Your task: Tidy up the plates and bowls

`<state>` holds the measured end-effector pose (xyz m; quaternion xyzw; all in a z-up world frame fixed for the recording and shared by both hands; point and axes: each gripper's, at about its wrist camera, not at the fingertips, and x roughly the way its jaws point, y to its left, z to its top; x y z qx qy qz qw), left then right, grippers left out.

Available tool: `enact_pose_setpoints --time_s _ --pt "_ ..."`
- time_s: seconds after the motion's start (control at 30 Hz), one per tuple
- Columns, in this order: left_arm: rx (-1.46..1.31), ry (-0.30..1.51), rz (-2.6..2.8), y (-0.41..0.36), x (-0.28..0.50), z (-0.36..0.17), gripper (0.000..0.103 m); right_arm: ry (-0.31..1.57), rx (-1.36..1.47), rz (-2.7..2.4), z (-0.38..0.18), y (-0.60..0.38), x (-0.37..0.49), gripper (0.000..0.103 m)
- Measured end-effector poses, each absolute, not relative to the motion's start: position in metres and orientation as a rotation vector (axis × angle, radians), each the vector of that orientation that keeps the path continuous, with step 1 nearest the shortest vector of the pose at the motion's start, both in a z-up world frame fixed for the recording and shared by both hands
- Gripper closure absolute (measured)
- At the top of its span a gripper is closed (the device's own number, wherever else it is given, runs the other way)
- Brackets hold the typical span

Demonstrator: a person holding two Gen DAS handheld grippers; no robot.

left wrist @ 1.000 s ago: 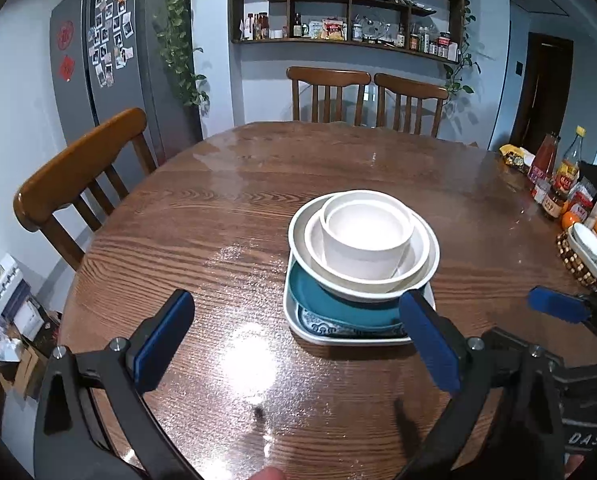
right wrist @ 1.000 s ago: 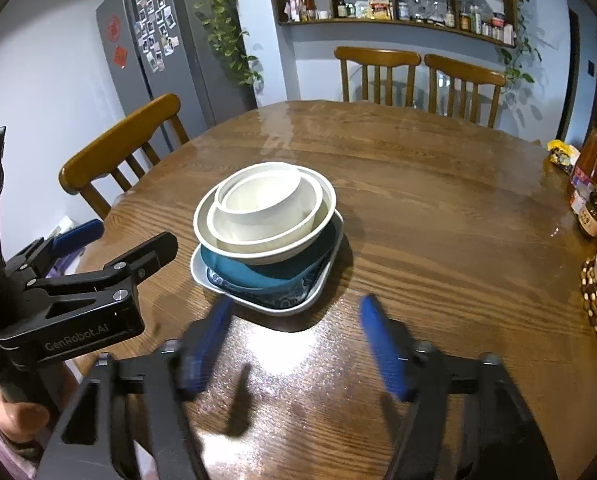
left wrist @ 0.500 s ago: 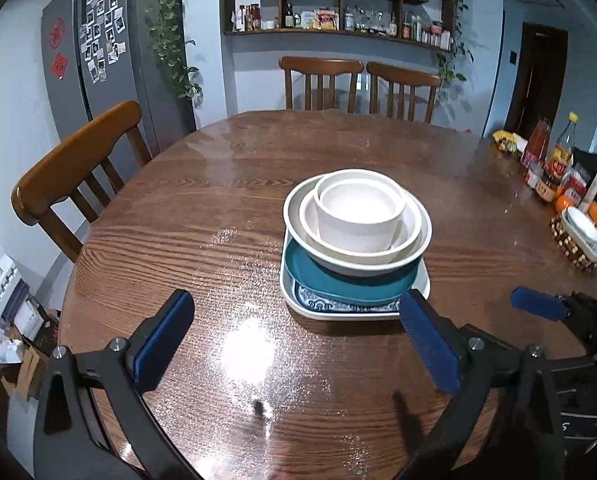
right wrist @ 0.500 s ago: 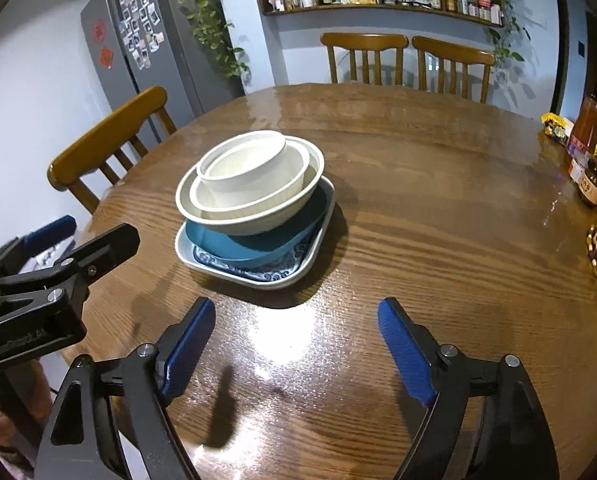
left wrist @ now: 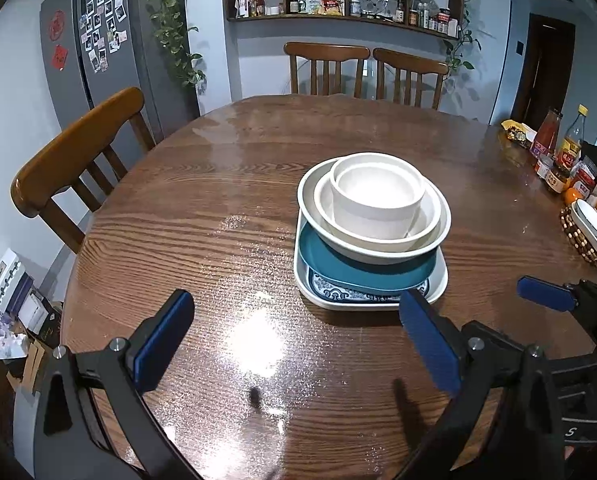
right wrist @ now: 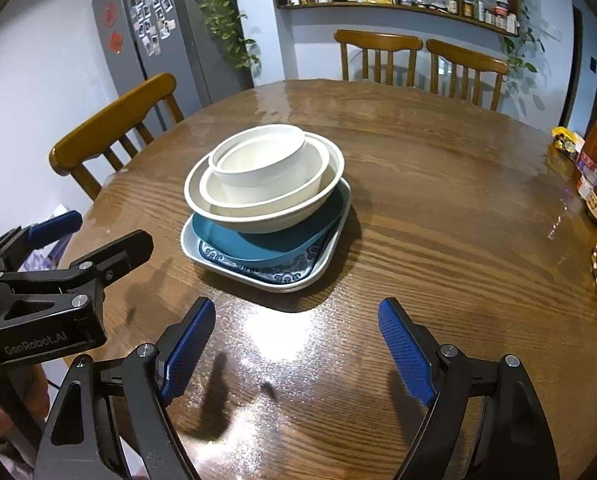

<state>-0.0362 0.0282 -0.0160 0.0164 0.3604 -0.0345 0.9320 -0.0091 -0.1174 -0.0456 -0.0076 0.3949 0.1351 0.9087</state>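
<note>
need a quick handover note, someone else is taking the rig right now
Left claw: open, empty, above the table short of the stack.
Right claw: open, empty, its jaws have just been opening; also short of the stack.
Stack at mid-table: small bowl in mid bowl, in big bowl, on teal plate, on patterned tray.
Done: everything nested.
Left: nothing obvious.

We see our left gripper [left wrist: 294, 344] and right gripper [right wrist: 296, 350] alike: black angular frames, silver screws, textured blue pads; white "GenRobot.AI" lettering marks the left one's side.
</note>
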Motion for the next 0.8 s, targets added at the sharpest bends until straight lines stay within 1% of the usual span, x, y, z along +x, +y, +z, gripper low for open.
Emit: enact_pose_setpoints --time_s 0.8 --pt "0.061 0.763 -0.067 0.0257 -0.0299 -0.0224 0.001 0.844 -0.024 0.283 -0.0518 -0.1109 -0.0022 0.018"
